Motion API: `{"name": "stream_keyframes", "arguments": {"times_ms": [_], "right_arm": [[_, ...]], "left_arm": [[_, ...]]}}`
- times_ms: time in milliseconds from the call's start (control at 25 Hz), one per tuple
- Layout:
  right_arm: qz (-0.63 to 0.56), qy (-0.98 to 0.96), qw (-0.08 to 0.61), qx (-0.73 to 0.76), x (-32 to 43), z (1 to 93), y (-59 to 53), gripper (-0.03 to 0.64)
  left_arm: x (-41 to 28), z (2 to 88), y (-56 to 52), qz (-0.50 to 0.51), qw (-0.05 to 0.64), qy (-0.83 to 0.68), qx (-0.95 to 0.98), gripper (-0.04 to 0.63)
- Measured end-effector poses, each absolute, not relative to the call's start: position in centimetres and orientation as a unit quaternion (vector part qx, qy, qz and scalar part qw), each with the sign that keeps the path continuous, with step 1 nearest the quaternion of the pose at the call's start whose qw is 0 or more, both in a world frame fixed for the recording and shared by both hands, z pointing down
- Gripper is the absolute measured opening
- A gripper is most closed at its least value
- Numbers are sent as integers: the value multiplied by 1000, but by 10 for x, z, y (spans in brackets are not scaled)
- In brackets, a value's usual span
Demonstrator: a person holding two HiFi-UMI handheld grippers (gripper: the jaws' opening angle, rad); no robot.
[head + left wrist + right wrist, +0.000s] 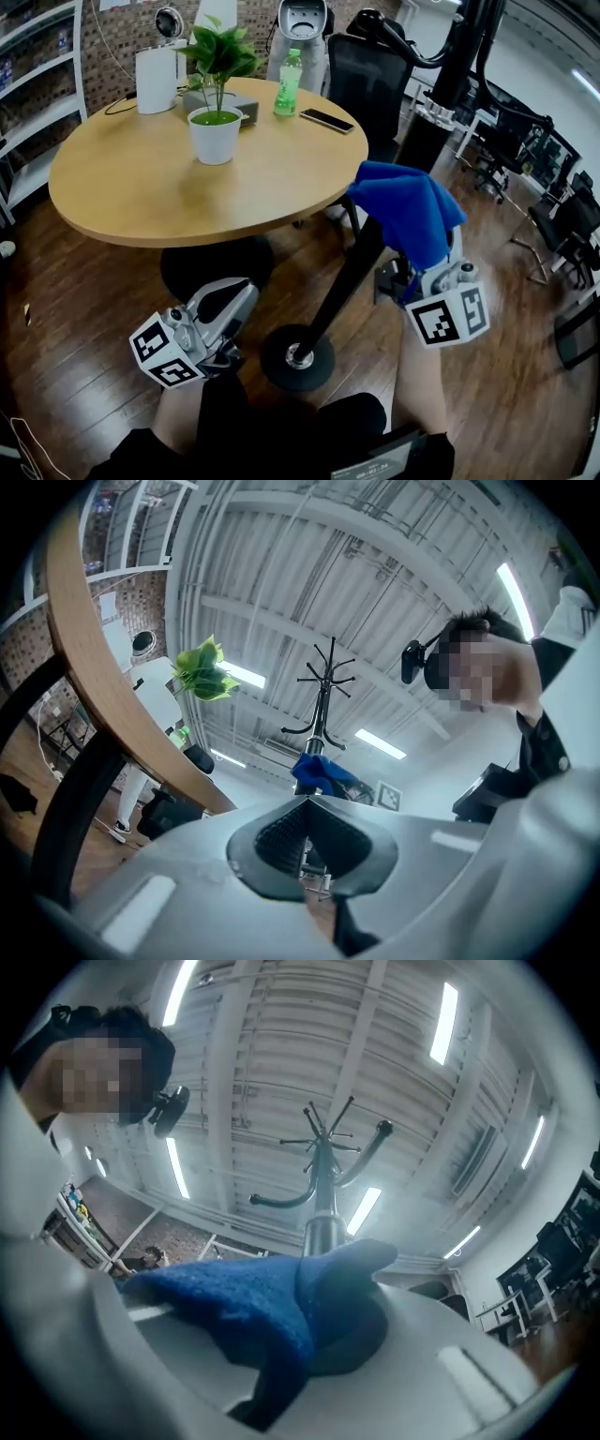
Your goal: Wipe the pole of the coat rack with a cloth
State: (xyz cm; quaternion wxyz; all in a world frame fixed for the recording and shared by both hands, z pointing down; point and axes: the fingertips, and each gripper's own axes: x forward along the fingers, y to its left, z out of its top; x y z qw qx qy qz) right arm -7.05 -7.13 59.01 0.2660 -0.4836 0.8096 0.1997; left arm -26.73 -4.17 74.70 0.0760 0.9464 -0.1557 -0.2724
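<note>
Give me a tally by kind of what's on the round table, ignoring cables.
Potted plant: 1
Green bottle: 1
Phone: 1
White container: 1
Grey box: 1
Total: 5

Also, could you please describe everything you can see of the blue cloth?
The blue cloth is a soft, fuzzy, towel-like fabric in one plain colour. It is bunched and folded rather than spread flat, and the right gripper has its jaws shut on the lower folds. Loose folds flop over the jaw tips. It sits partway up the coat rack's dark pole and appears to lie against it, though the contact itself is hidden.
</note>
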Motion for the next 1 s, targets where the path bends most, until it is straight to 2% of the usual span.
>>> {"name": "stream_keyframes", "arguments": {"times_ms": [400,720,880,1000], "right_arm": [[17,853,166,-495,-82,859,-80,23],[-134,843,8,-521,-79,1064,-86,22],[-214,790,-49,-572,-45,1135,-87,23],[-226,778,-30,-586,-31,1133,-101,21]], "left_arm": [[-247,782,-50,-241,103,-146,954,-6],[-238,800,-51,-224,114,-150,956,-6],[-240,801,-49,-222,115,-156,956,-6],[-242,800,-50,-222,113,-160,955,-6]]}}
